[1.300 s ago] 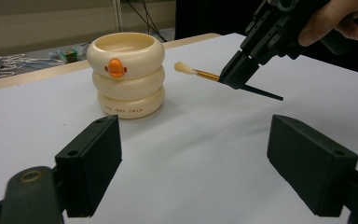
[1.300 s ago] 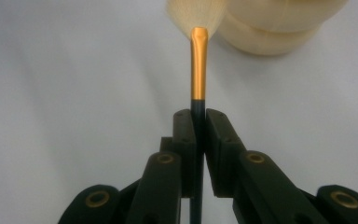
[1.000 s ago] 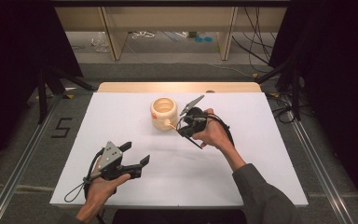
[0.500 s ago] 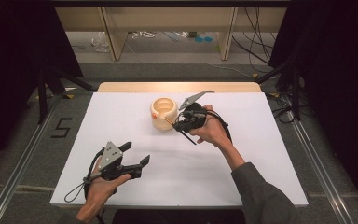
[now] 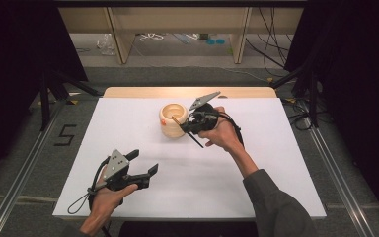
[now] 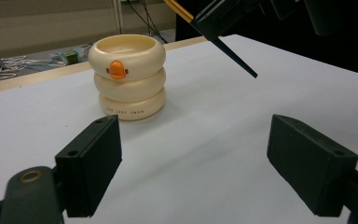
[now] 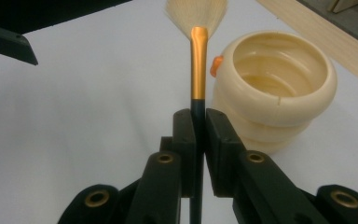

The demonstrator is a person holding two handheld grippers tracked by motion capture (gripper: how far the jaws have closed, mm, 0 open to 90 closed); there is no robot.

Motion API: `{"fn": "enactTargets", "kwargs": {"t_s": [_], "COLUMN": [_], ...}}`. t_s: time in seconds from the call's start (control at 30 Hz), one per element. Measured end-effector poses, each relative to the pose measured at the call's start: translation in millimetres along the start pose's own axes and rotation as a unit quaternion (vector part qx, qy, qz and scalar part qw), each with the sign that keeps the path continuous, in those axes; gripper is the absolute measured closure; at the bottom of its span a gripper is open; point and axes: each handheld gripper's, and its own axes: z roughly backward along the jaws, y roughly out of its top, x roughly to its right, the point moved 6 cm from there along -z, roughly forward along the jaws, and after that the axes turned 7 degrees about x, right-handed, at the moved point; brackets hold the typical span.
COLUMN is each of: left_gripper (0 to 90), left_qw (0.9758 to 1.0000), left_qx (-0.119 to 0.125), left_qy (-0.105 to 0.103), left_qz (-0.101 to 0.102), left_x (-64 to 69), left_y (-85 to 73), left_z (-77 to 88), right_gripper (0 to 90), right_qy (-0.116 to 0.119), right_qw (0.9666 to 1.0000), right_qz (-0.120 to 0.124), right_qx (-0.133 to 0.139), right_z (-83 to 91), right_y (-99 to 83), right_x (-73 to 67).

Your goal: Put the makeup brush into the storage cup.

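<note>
The right gripper [image 5: 190, 123] is clamped on a brush [image 7: 197, 70] — its two black fingers [image 7: 184, 140] press on the dark handle just below the gold ferrule, and the pale bristles fan out past it. In the high view the brush lies tilted, its bristle end at the rim of the cup [image 5: 172, 120] and its dark tail pointing toward the near right. The cup, a cream pot shaped like three stacked rings with a small orange knob on its side, stands upright on the white bench [image 5: 256, 168], a little toward the far edge and close to the middle. In the right gripper view the brush head sits just left of the cup, beside its orange knob; whether it touches the cup I cannot tell. The left gripper [image 5: 143, 165] rests low at the near left, well apart from the cup — its fingers [image 6: 91, 168] stand wide apart with nothing between them.
</note>
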Motion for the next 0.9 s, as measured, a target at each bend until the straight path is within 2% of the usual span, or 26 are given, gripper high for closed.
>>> {"fn": "enactTargets", "kwargs": {"t_s": [0.1, 0.2, 0.3, 0.4, 0.47, 0.5, 0.6, 0.7, 0.77, 0.9], "left_gripper": [17.3, 17.3, 17.3, 17.3, 17.3, 17.3, 17.3, 17.3, 17.3, 17.3], "left_qw": [1.0, 1.0, 1.0, 1.0, 1.0, 1.0, 1.0, 1.0, 1.0, 1.0], "left_qx": [-0.001, -0.001, -0.001, -0.002, 0.0, -0.001, 0.002, 0.001, 0.0, -0.001], "left_qy": [-0.001, 0.001, 0.001, 0.001, 0.002, 0.002, 0.002, 0.003, 0.002, 0.002], "left_qz": [-0.004, 0.0, 0.0, 0.001, 0.009, 0.009, 0.009, 0.008, 0.007, 0.008], "left_x": [0.1, -0.2, -0.5, -0.5, -0.1, -0.1, -0.1, -0.2, -0.3, -0.1], "left_y": [-0.1, -0.4, -0.5, -0.5, -0.9, -1.0, -0.8, -0.9, -0.8, -1.0], "left_z": [-0.2, -0.3, -0.3, -0.3, -0.8, -0.7, -1.0, -0.7, -0.3, -0.6], "right_gripper": [83.6, 83.6, 83.6, 83.6, 83.6, 83.6, 83.6, 83.6, 83.6, 83.6], "right_qy": [0.002, 0.0, 0.002, 0.001, -0.003, -0.004, -0.008, -0.01, -0.009, -0.014], "right_qw": [1.0, 0.9996, 0.9993, 0.9983, 0.9972, 0.9974, 0.996, 0.9956, 0.9947, 0.9935], "right_qz": [-0.004, -0.01, -0.017, -0.03, -0.035, -0.036, -0.041, -0.041, -0.049, -0.044], "right_qx": [0.008, 0.026, 0.033, 0.05, 0.066, 0.063, 0.079, 0.084, 0.09, 0.104], "right_z": [0.0, -1.3, -1.0, -0.1, -0.6, 0.6, -0.4, -1.2, -1.1, -0.7], "right_y": [3.7, 7.2, 9.7, 13.4, 16.6, 17.4, 21.2, 23.7, 26.0, 31.5], "right_x": [1.6, 4.5, 7.8, 11.5, 13.8, 15.0, 17.3, 19.2, 19.3, 22.9]}}
